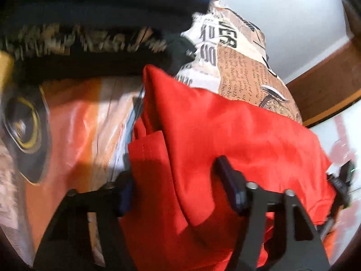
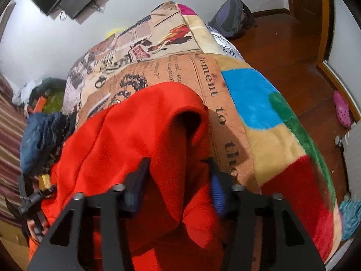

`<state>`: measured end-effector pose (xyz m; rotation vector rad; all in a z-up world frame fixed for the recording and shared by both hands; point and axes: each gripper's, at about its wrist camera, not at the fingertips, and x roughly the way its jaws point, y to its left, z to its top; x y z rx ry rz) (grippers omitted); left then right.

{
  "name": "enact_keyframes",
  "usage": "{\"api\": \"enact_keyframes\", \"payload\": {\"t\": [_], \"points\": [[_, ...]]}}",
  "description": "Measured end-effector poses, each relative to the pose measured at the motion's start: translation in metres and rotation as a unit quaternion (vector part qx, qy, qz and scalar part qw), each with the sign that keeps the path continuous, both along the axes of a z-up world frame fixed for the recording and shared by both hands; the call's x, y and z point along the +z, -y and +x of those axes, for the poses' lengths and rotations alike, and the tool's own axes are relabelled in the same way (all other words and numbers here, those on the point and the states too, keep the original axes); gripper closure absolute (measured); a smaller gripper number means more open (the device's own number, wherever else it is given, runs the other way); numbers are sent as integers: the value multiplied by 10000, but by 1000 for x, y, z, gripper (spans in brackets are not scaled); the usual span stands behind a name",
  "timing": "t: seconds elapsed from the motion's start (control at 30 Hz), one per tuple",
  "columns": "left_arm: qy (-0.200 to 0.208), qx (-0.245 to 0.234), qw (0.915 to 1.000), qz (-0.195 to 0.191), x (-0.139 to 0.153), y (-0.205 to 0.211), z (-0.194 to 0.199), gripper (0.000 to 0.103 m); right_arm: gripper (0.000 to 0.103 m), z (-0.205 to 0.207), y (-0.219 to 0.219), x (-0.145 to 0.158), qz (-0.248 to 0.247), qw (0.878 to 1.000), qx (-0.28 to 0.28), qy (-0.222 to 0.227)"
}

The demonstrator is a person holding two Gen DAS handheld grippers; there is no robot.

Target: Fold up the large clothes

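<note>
Red fleece, soft and limp by the look of it, so the garment (image 1: 225,135) should be light, sag wherever it is not held, and want pinching at an edge or corner, not the bulky middle; seen from the left wrist it hangs bunched in thick matte folds over the bed (image 1: 246,67), a fold running between the spread fingers of the left hand-held gripper (image 1: 178,192), whose jaws stand wide, and I cannot tell whether they clamp any cloth. From the right wrist the garment (image 2: 140,117) drapes in a rounded hump above the printed blanket (image 2: 203,67), with a dark sleeve-like opening at its top; the right hand-held gripper (image 2: 178,180) straddles a hanging fold with jaws well apart, apparently not pinching it, and dark clothes (image 2: 42,135) lie heaped at the left
</note>
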<state>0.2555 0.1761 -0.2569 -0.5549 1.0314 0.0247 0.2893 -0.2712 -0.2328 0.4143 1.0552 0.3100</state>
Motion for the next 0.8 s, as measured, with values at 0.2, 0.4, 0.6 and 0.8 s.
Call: {"api": "enact_keyframes", "payload": {"t": [0.2,0.4,0.6,0.8], "points": [[266,-200,9989,344,30,19,3,88,88,-6,5,30,196,9989,-45,420],[873,-239,9953,329,86,21,-2,89,90,-6,-4,80,-6,9938,177,1094],[1554,-596,9824,845,151,44,11,89,97,11,-15,121,-157,9860,191,1651],[1796,-764,9738,1171,175,54,49,89,99,43,-21,143,-291,9810,127,1912]]}}
